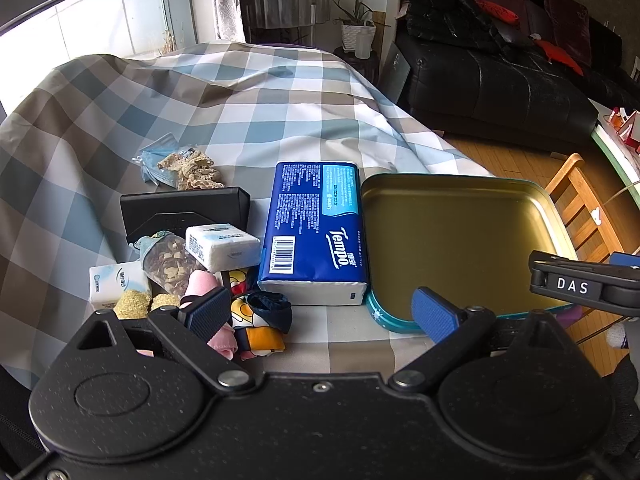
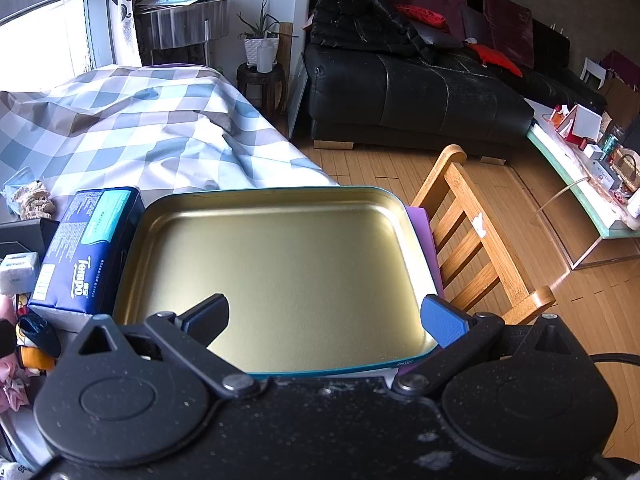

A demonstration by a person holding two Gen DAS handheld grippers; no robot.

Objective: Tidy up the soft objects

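Note:
A teal tin tray with a gold inside lies empty on the checked tablecloth; the right wrist view shows it large. A blue Tempo tissue pack lies against its left side. Left of that sits a pile of soft things: a white tissue packet, a mesh pouch, pink cloth and a colourful printed cloth. My left gripper is open, its left finger over the pile, its right finger at the tray's near edge. My right gripper hangs open over the tray's near edge.
A black box, a lace scrunchie and a blue face mask lie further back on the cloth. A wooden chair stands right of the table, with a black sofa behind and a cluttered side table at far right.

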